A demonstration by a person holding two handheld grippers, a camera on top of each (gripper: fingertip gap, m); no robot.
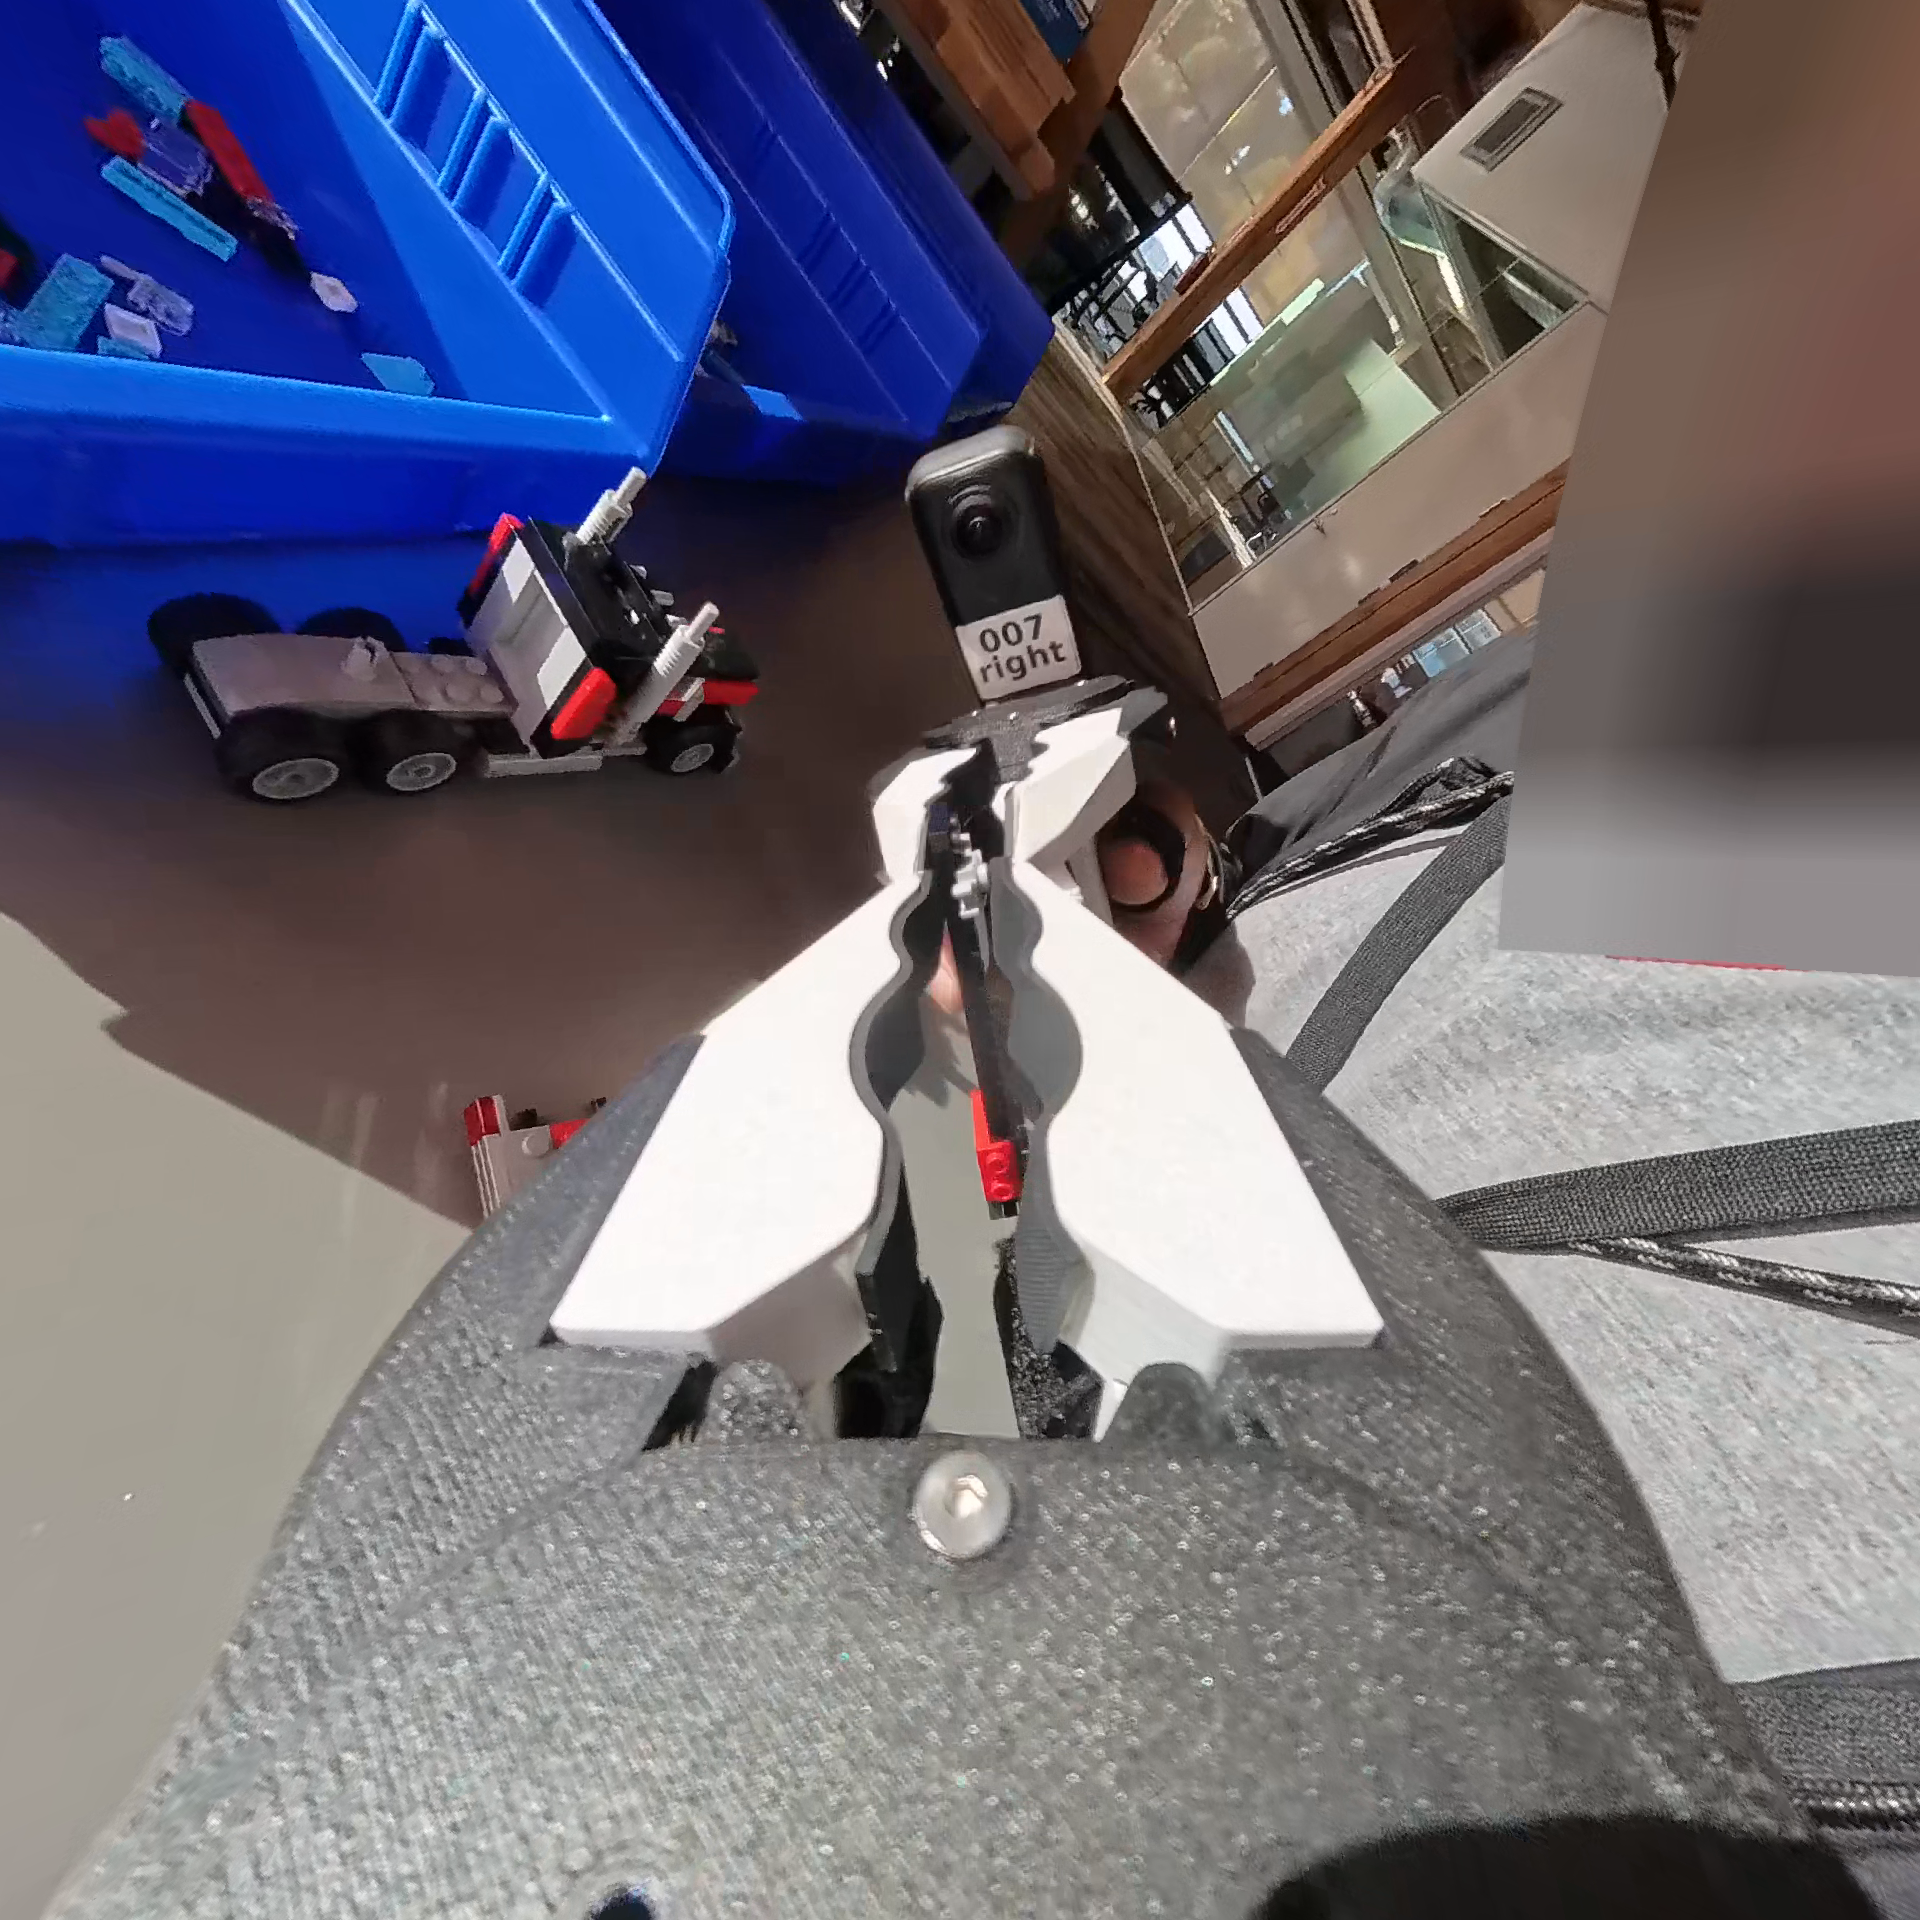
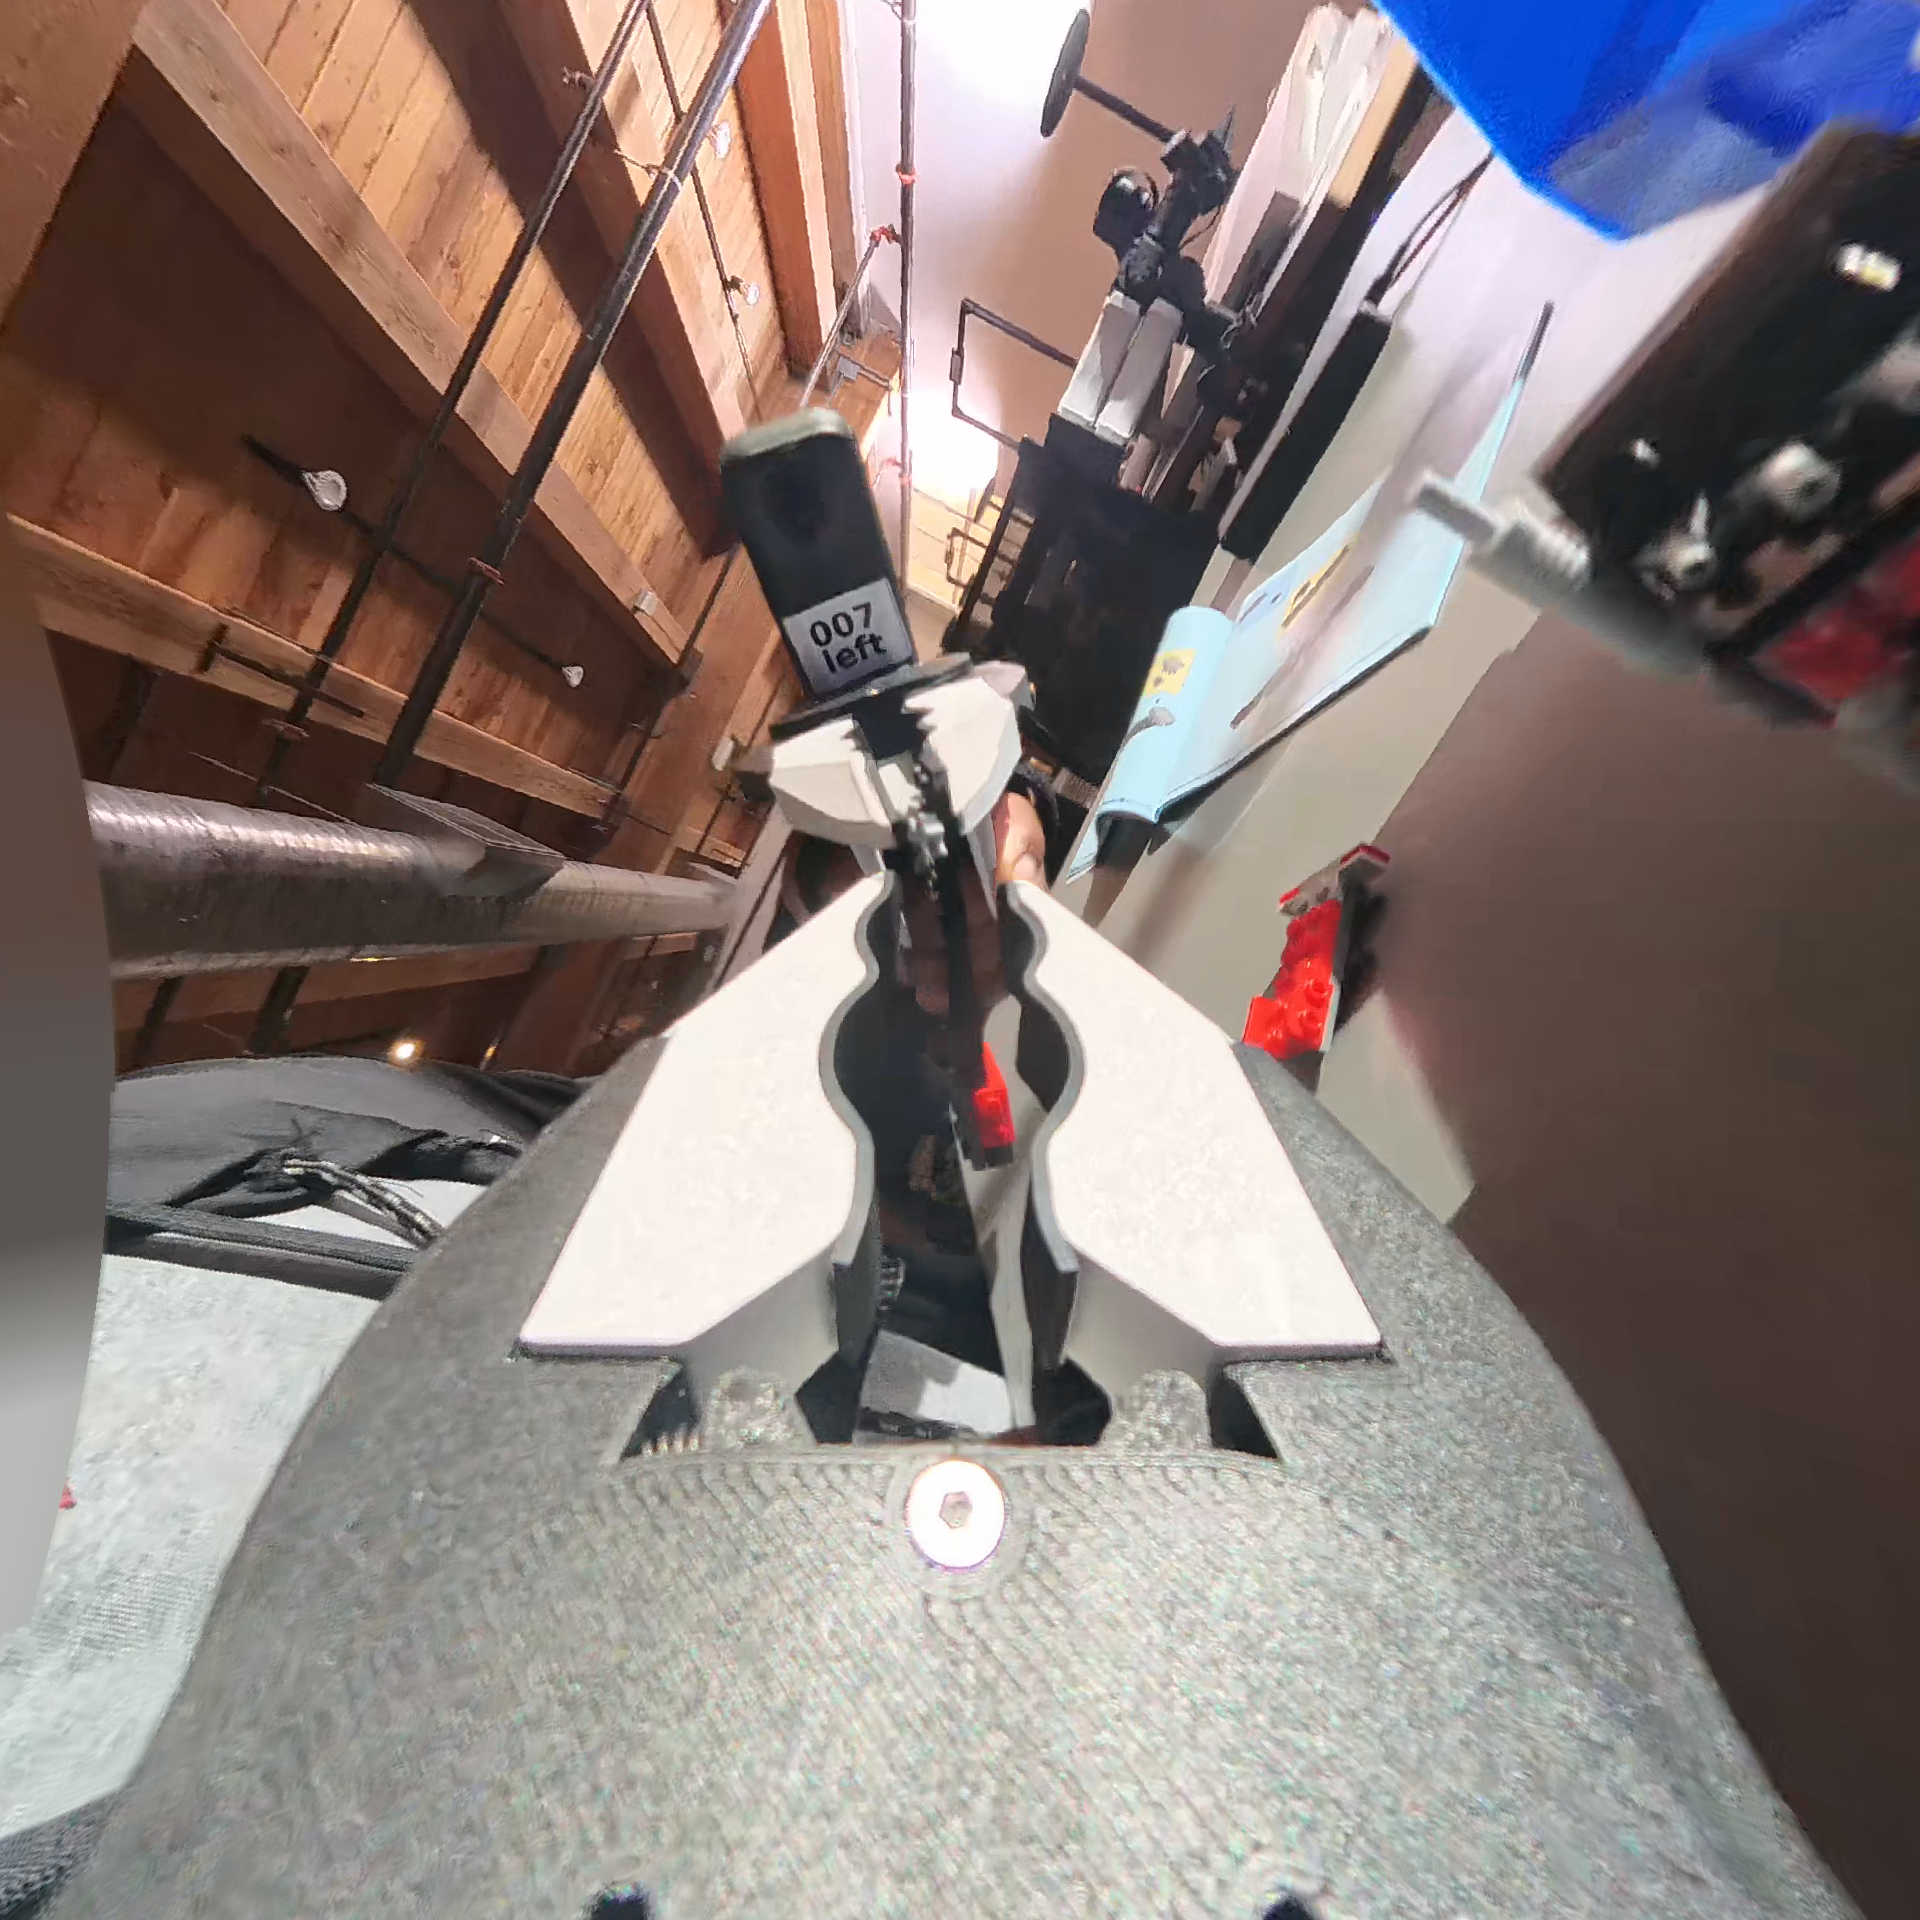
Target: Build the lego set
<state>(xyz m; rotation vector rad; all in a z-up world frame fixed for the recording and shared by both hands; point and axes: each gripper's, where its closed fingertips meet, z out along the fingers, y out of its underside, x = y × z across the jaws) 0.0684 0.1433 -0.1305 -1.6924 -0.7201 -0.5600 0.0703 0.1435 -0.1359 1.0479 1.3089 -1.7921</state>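
Raised above the desk [image 1: 208,1195], two hand-held grippers meet nose to nose on a long black plate [image 1: 982,997], a thin lego strip with a small red brick [image 1: 1003,1164] fixed at the end that lies nearest in the left wrist view. The left gripper [image 1: 961,914] is closed on one end of the plate and the right gripper [image 2: 951,914] is clamped on the other, so the part spans the gap between them; holding it at both ends likely steadies it for pressing or for passing it across. A person's fingers [image 1: 1138,868] show just behind the plate, on the right gripper's handle. Below the plate, a small red and grey sub-assembly [image 1: 520,1138] rests on the desk, partly hidden by the left gripper's body. Beyond the plate stands the lego truck [image 1: 468,675], largely built, with black wheels, a grey chassis and a black, white and red cab, seemingly waiting for the held part. Farther beyond the plate, behind the truck, a blue bin [image 1: 364,416] keeps loose teal, red and clear pieces within reach. In the right wrist view an open instruction booklet [image 2: 1299,675] lies on the desk beyond the plate, kept open, presumably for reference.
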